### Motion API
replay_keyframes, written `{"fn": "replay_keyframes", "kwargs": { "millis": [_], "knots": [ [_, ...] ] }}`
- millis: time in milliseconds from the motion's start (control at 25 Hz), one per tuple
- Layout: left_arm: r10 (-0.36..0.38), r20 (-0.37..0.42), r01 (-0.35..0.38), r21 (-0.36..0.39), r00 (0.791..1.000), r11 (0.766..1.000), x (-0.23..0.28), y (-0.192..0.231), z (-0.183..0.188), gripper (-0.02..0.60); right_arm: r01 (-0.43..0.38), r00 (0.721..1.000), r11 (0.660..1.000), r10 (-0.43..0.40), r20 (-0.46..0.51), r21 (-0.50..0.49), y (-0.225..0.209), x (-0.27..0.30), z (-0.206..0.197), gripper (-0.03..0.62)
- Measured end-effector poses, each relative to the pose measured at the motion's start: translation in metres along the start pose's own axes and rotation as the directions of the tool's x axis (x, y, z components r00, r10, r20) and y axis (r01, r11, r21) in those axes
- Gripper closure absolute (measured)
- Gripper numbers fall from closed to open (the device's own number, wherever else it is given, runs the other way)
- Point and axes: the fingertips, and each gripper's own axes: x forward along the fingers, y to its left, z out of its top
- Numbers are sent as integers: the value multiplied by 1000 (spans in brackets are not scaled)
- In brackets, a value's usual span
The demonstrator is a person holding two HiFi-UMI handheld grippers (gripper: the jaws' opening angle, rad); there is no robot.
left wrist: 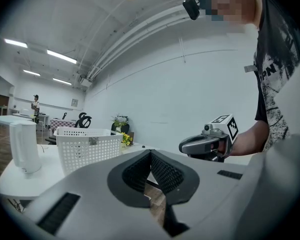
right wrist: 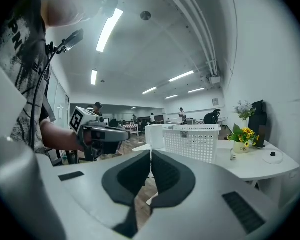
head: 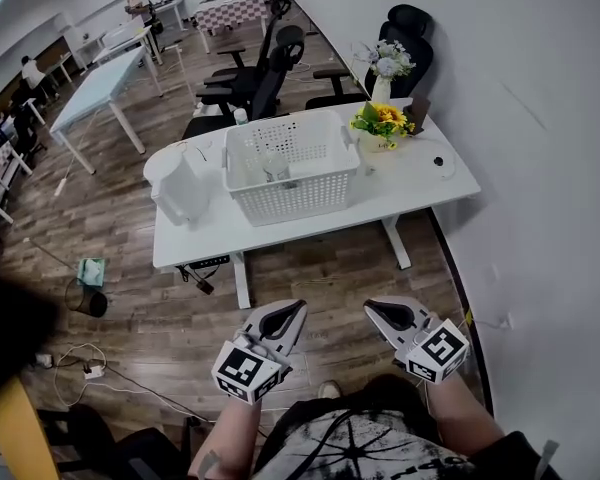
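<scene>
**Two hand-held grippers shut and empty, short of the table (head: 420, 183)**

Position: both are held low in front of the person, over the wood floor (head: 320, 268) and well apart from the table's near edge. They sit side by side without touching, tips toward the table.

Left hand-held gripper (head: 296, 308): jaws together at the tips, nothing between them. In its own view only floor shows through the gap lower down.

Right hand-held gripper (head: 373, 309): same state, pads meeting along a thin line, nothing held.

On the table:
- White basket (head: 290, 163) at the middle, open at the top. Something small and clear is inside; cannot tell what.
- White kettle (head: 178, 190) just beside the basket's left side.
- Yellow flowers (head: 380, 120) near its far right corner.

Judgement: the step in hand is a stand-off facing the table. To do it well:
- Hold both tools level and apart, so the marker cubes do not knock.
- Aim the tips at the basket, which now sits off-centre in both gripper views.
- Use the near edge for any approach; it is the open side, between kettle and flowers.
- Treat the basket as light perforated plastic that probably slides if nudged.
</scene>
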Motion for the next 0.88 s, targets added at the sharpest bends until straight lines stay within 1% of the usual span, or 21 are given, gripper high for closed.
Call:
{"fn": "replay_keyframes", "kwargs": {
  "millis": [200,480,680,880],
  "knots": [
    [17,6,-17,-25,1000,1000,1,14,-1,571,-12,1000,1000,12,13,-1,-5,5,7,571],
    [55,8,-54,-31,998,998,24,41,6,571,-59,998,998,59,22,1,-35,30,12,571],
    [83,-5,-83,-35,997,996,56,65,8,571,-108,994,994,108,29,-5,-74,55,18,571],
    [145,-13,-146,-39,989,989,94,95,22,571,-180,984,984,180,14,-14,-122,78,28,571]
  ]
}}
